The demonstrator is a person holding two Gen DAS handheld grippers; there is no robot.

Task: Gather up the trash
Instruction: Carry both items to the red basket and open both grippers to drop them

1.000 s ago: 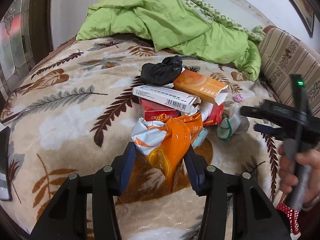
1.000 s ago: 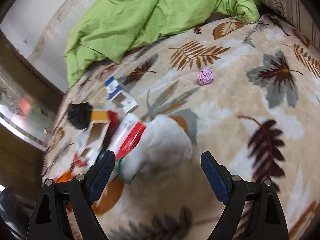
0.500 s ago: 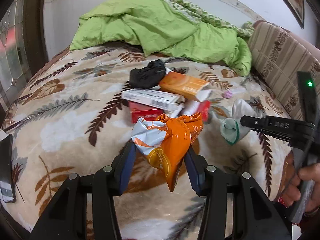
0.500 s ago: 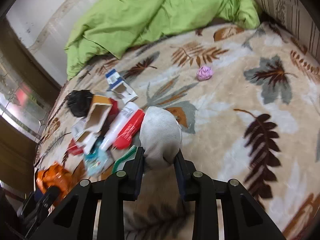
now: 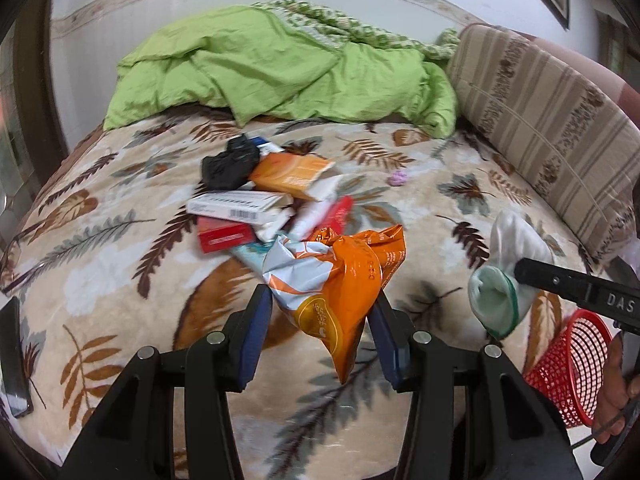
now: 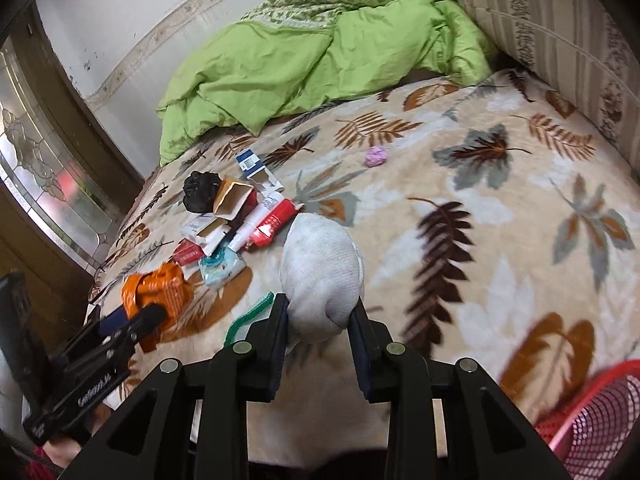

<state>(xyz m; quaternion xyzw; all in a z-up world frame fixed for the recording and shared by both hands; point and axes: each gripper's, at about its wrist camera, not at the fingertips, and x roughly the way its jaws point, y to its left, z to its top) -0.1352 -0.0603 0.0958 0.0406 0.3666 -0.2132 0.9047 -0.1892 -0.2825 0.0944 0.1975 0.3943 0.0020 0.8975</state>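
Observation:
My left gripper (image 5: 320, 312) is shut on a crumpled orange and white snack bag (image 5: 340, 280), which hangs above the bed. In the right wrist view my right gripper (image 6: 320, 316) is shut on a white sock (image 6: 322, 264) with a green cuff, lifted off the blanket. That sock (image 5: 504, 276) also shows in the left wrist view, at the right. A heap of trash stays on the bed: cardboard boxes (image 5: 240, 204), a black bag (image 5: 230, 164), a tube and wrappers. A small pink paper ball (image 6: 376, 156) lies apart from the heap. A red mesh basket (image 5: 572, 364) stands beside the bed at lower right.
A leaf-patterned blanket (image 6: 500, 220) covers the bed. A green duvet (image 5: 280, 68) is bunched at the far end. A striped cushion (image 5: 540, 108) lines the right side. A dark phone (image 5: 12, 356) lies at the left edge. A glass-panelled door (image 6: 48, 168) stands to the left.
My right gripper closed on the white sock and lifted it off the blanket. Both grippers drew back from the heap, and the red basket came into view.

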